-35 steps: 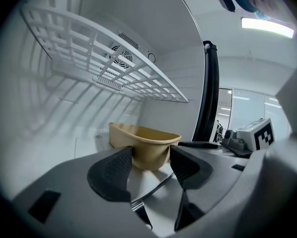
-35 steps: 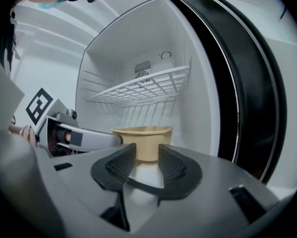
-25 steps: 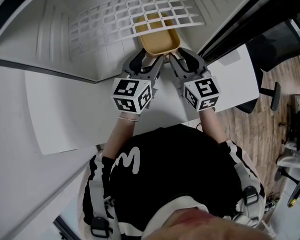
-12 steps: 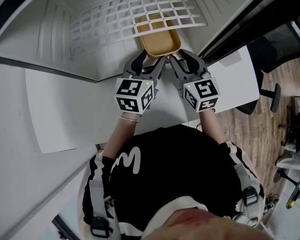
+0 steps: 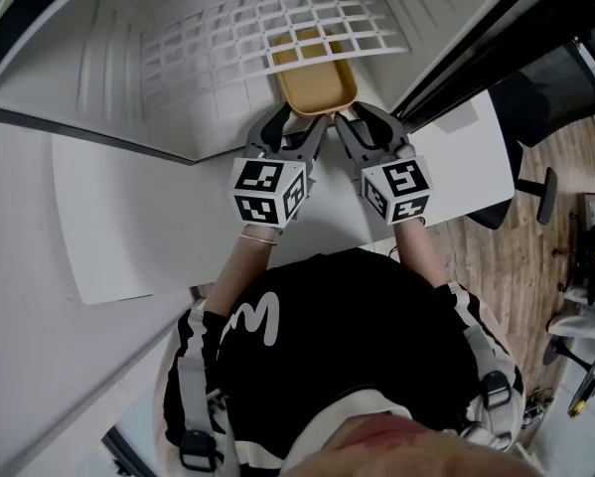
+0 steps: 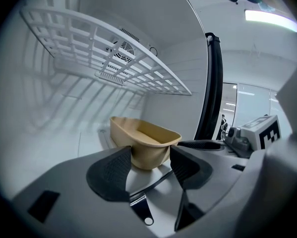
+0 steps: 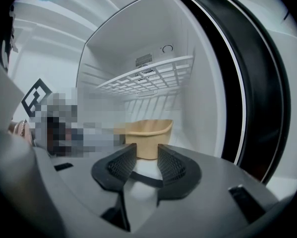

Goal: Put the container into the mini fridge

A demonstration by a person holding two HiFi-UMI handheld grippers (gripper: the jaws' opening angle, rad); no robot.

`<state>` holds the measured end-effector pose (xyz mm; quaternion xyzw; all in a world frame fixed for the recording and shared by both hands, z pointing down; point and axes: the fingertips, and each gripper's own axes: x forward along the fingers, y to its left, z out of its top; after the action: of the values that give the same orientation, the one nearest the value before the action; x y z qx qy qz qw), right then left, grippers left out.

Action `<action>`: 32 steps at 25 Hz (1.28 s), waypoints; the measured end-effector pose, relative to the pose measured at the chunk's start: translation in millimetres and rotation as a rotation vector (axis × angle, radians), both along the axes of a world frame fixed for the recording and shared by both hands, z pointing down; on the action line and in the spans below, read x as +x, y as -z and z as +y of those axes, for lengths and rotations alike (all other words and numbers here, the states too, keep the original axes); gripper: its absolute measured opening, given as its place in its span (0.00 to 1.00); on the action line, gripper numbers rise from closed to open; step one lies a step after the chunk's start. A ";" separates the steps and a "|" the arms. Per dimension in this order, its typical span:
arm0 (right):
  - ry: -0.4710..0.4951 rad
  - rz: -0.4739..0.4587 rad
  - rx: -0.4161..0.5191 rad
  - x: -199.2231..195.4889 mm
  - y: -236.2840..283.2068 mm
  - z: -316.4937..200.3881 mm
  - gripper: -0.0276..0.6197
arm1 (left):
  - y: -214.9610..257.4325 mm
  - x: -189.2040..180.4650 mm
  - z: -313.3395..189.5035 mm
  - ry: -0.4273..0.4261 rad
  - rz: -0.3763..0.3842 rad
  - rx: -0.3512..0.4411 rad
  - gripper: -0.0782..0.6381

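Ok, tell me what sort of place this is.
Probably an office or lab room. A mini fridge with a wire shelf stands open, and beside it an office chair sits on a wood floor.

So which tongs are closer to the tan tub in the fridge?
Left. The left tongs sit right at the near end of the tan tub, jaws apart. The right tongs hang a bit further back, toward its right corner.
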<state>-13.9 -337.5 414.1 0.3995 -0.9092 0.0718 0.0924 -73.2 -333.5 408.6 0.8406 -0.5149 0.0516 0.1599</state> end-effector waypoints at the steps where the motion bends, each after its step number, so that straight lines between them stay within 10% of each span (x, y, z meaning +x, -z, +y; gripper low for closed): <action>1: 0.002 0.000 -0.001 -0.5 -0.5 0.5 0.26 | -0.4 -0.2 0.1 0.001 -0.002 0.001 0.45; 32: 0.010 -0.050 0.033 8.2 10.4 29.8 0.26 | -4.4 -14.4 20.9 0.063 0.001 0.006 0.45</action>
<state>-5.7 -307.6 403.7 0.3943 -0.9144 0.0665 0.0634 -87.6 -312.5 412.9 0.8246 -0.5411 0.0446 0.1592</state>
